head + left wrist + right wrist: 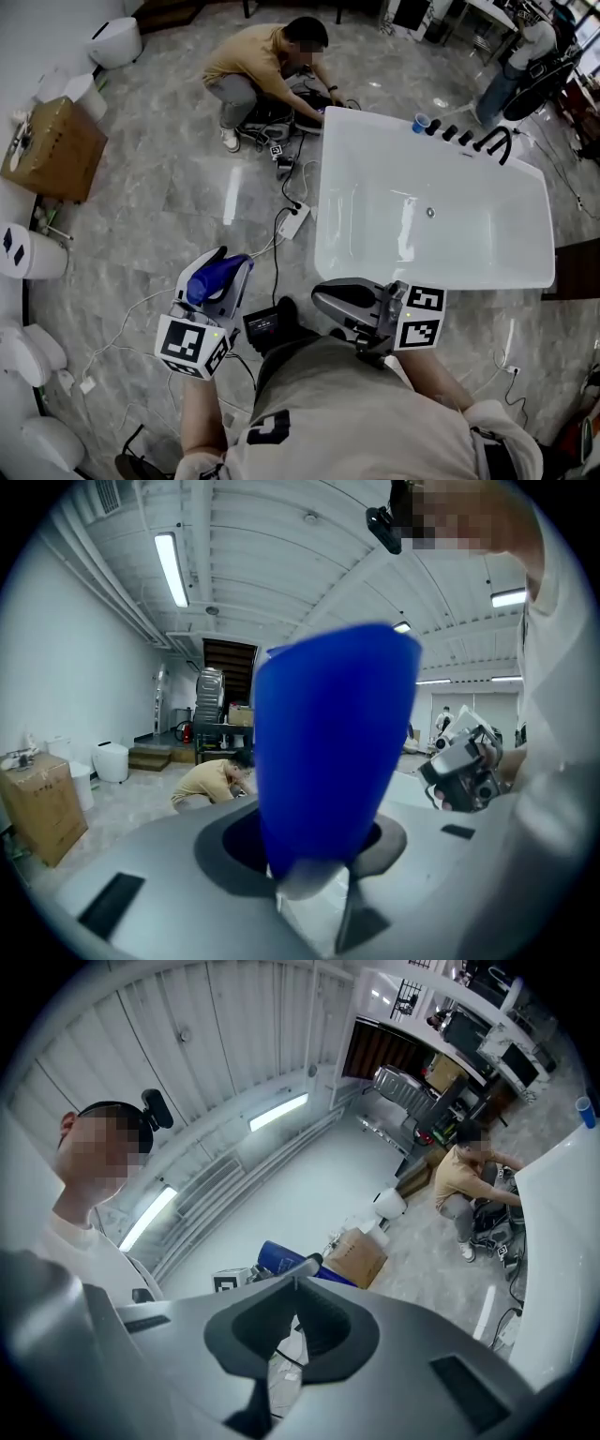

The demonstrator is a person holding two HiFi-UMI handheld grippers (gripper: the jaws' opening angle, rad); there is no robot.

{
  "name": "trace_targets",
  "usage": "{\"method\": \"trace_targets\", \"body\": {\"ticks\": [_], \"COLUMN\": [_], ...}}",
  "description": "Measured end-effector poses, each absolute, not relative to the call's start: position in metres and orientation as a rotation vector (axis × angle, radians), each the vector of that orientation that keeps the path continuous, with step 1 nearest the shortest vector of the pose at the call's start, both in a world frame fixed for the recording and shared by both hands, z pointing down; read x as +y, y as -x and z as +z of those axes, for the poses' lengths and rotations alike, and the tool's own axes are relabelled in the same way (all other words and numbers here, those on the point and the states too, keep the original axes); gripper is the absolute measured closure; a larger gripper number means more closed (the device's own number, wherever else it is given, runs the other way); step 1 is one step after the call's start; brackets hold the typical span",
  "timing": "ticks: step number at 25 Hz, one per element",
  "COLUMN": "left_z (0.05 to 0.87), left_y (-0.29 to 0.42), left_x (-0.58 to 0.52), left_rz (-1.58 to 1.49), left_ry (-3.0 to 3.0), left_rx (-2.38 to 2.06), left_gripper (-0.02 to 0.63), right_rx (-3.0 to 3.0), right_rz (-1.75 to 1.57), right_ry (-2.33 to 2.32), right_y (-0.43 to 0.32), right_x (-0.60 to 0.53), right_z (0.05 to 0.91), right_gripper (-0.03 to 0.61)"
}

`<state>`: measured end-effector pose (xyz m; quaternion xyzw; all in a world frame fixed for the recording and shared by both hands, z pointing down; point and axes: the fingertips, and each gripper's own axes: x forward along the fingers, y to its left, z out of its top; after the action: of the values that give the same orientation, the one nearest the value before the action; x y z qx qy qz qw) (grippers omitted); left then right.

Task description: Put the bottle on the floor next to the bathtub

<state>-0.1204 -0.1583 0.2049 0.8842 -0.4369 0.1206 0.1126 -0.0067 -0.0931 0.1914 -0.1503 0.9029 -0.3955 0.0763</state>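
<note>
In the head view our left gripper (pixel 232 266) clamps the blue bottle (pixel 212 279) above the floor, near the bathtub (pixel 450 239); the jaws cover much of it. In the left gripper view the bottle blocks most of the room. In the right gripper view the right gripper (pixel 298 1284) has its jaws together and empty, half hiding the bottle.

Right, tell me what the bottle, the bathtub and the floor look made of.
Bottle: opaque blue, smooth with a soft sheen, likely plastic. Bathtub: glossy white with sharp light glints, perhaps acrylic or ceramic. Floor: grey veined, polished, mirrors the lights; marble or marble-look tile.
</note>
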Motion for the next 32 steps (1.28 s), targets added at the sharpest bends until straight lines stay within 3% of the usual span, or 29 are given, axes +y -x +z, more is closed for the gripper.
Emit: {"method": "trace_targets", "body": {"ticks": [16,32], "left_z": [0.277,0.383], "left_y": [0.164,0.106], "left_x": [-0.243,-0.309], "left_rz": [0.431,0.54], "left_ry": [-2.55,-2.414], "left_rx": [-1.21,-1.283], "left_gripper": [0.416,0.416], "right_rx": [2.691,2.649], "right_rz": [-1.291,-1.369], "right_ry": [0.612,0.525], "right_y": [0.047,-0.01], "right_x": [-0.152,-0.2], "right_z": [0.213,0.249], "right_gripper": [0.549,0.549]}}
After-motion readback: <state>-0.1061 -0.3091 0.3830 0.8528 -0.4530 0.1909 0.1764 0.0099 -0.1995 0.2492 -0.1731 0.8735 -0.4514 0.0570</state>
